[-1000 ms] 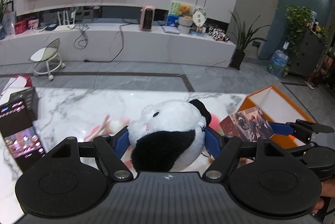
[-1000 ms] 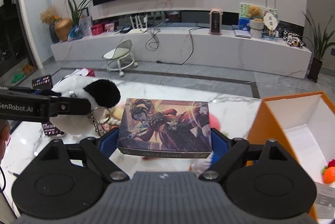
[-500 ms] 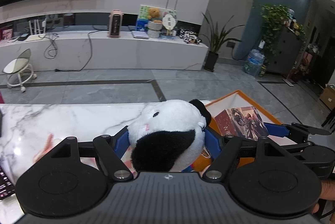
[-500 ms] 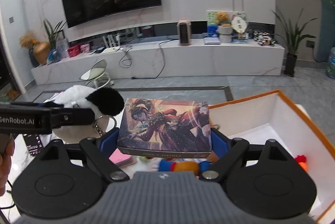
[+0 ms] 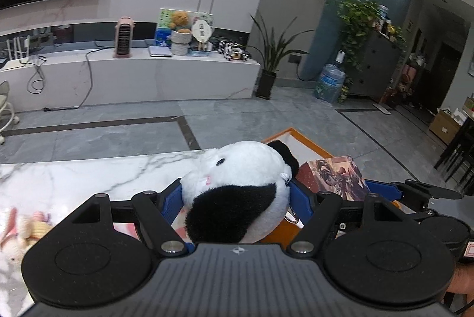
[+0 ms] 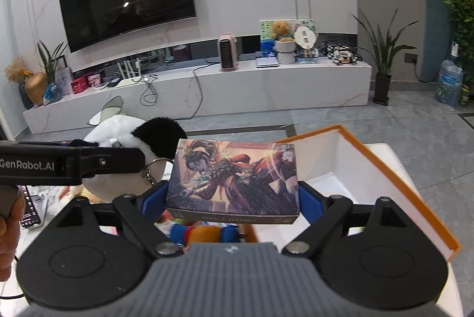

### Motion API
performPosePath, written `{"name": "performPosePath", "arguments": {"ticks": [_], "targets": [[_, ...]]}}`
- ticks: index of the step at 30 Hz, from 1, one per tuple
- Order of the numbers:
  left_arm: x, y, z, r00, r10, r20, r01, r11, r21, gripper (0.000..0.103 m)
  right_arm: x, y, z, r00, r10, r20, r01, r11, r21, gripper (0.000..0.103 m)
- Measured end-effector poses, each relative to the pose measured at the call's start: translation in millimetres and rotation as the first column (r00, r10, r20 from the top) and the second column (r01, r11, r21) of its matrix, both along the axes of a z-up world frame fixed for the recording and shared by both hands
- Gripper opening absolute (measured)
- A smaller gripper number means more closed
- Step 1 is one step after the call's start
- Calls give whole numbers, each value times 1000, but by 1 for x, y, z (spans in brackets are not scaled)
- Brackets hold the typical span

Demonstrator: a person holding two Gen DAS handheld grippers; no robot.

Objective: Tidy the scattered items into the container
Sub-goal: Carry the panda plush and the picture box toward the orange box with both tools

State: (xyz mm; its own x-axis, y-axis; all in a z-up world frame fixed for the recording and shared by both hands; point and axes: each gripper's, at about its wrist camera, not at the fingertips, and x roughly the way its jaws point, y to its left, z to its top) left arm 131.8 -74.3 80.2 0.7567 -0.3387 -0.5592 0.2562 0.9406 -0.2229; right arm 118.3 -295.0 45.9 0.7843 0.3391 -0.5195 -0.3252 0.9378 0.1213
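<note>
A black-and-white panda plush with a metal key ring is pinched between the blue pads of my left gripper, just at the near left rim of the orange container. To its right, my right gripper is shut on an illustrated card box, held level over the container's near left corner. The orange container has a white inside and stands open on the marble table. In the right wrist view the panda hangs close to the left of the box.
Pink and cream plush toys lie on the table at the lower left. A blue-and-orange toy shows under the held box. A dark phone-like item lies at the left, by a person's hand. Floor lies beyond the table's far edge.
Both grippers have carried their items to the right across the table. The orange container has come from the right edge to under and beside them. Neither grip has changed.
</note>
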Motion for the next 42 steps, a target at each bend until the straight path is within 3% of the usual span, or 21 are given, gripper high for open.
{"name": "performPosePath", "arguments": {"ticks": [26, 33, 42], "targets": [[24, -74, -33, 991, -126, -51, 126, 992, -10, 86, 16, -73, -23, 987, -152, -53, 148, 986, -75, 90], [25, -83, -32, 994, -110, 13, 110, 994, -12, 86, 24, -78, -34, 982, -173, -80, 166, 982, -89, 90], [27, -105, -27, 982, -176, 67, 178, 984, -25, 85, 28, -82, -35, 980, -183, -83, 176, 981, -80, 90]]}}
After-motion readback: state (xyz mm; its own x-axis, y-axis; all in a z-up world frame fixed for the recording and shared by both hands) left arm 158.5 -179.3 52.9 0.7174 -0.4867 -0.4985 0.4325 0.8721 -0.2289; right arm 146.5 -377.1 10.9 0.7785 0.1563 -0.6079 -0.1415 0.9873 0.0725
